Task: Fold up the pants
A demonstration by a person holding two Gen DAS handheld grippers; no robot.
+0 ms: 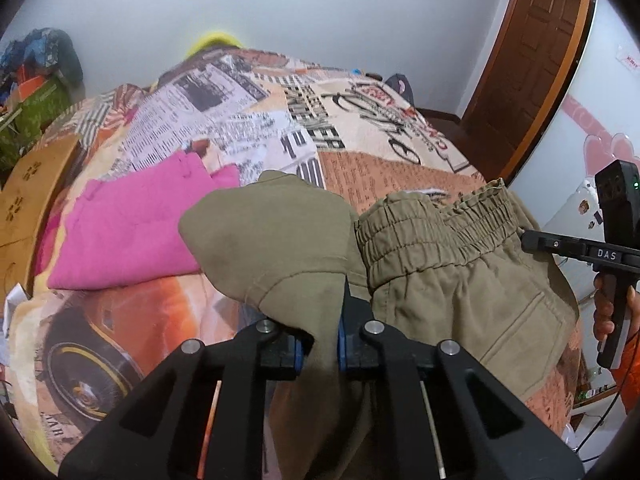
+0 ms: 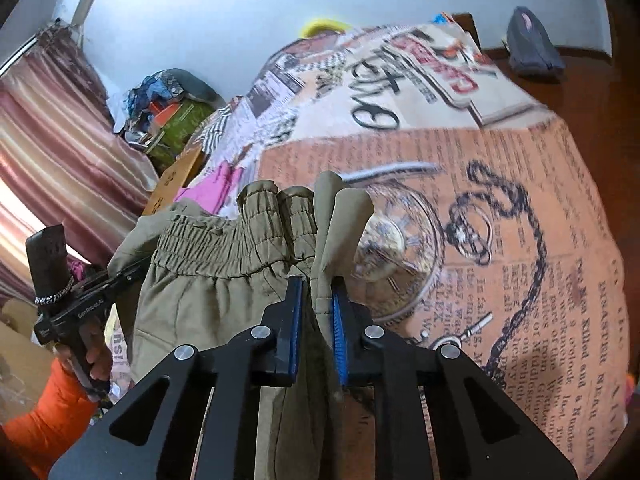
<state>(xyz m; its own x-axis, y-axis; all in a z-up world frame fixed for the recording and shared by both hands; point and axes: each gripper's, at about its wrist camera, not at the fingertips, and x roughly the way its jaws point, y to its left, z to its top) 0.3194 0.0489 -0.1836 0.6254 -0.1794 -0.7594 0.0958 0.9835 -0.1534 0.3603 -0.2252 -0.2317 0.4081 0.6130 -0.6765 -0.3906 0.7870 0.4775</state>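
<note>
Left wrist view: the left gripper [image 1: 320, 336] fingers [image 1: 289, 354] are standing nearly closed and pinching a fold of the olive pants [image 1: 440, 280] between the blue pads. The right gripper [image 1: 532, 240] is entering from the right edge, gripping the gathered elastic waistband [image 1: 436, 224] at its far end; a hand [image 1: 608, 312] is wrapping around its handle. The pants are hanging from both grips above the bed [image 1: 380, 168], which is carrying a cover printed with newspaper text and a car. A folded pink garment [image 1: 132, 232] is lying on the bed to the left, just beside the pants. A white wall and a brown wooden door [image 1: 532, 60] are standing behind the bed.

Right wrist view: the right gripper [image 2: 316, 320] fingers [image 2: 340, 332] are sitting at a narrow gap, clamping a bunched edge of the pants [image 2: 180, 312]. The left gripper [image 2: 120, 280] is holding the opposite end of the waistband [image 2: 224, 240], with a hand [image 2: 94, 356] and an orange sleeve [image 2: 48, 412] below it. Striped curtains [image 2: 52, 152] are hanging at the left. The fabric is looking creased and matte.
</note>
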